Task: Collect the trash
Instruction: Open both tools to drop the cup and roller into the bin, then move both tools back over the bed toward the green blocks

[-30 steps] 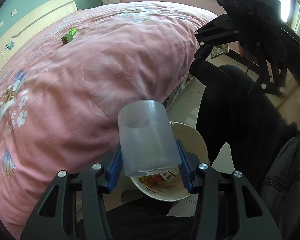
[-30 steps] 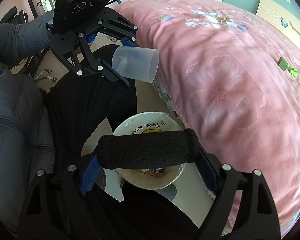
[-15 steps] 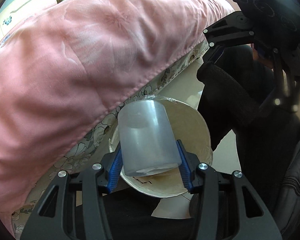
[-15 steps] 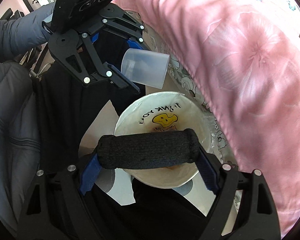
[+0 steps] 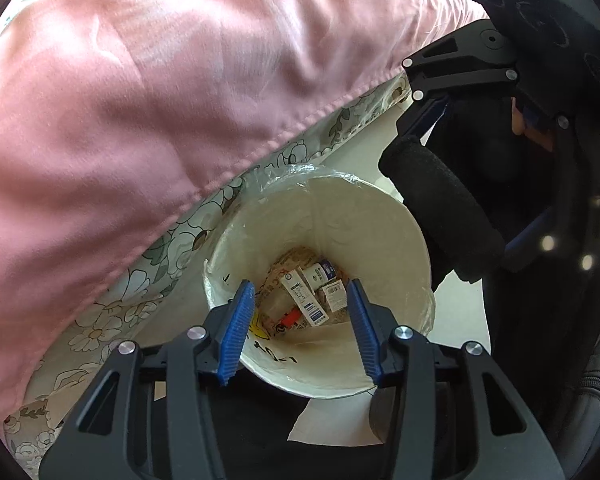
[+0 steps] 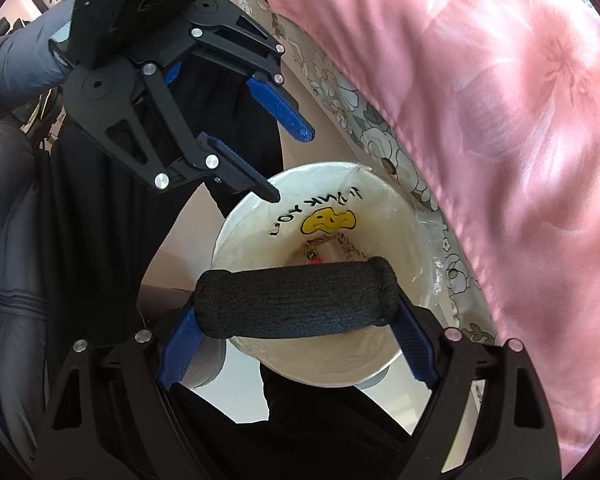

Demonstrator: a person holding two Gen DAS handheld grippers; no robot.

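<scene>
A white bin [image 5: 412,236] lined with a smiley-printed bag [image 6: 328,220] stands on the floor beside the bed. Small boxes and wrappers [image 5: 308,296] lie at its bottom. My left gripper [image 5: 300,284] hangs over the bin's mouth, open, with nothing between its blue pads [image 5: 240,320]. The right wrist view shows the left gripper [image 6: 291,165] above the bin's rim. My right gripper [image 6: 296,306] is shut on a black fabric roll [image 6: 296,300], held crosswise over the bin [image 6: 236,236]. In the left wrist view that roll [image 5: 440,208] sits above the bin's right rim. I cannot make out the clear cup.
A pink quilt [image 5: 160,92] overhangs the bed's floral skirt [image 5: 148,280], close against the bin. A person's dark trousers [image 6: 100,220] and padded jacket sleeve [image 6: 12,68] fill the side away from the bed. Pale floor [image 5: 460,308] shows around the bin.
Both grippers have sunk towards the bin, which now fills the lower view. The clear plastic cup that the left gripper held is gone from between its fingers. The right still holds the black roll.
</scene>
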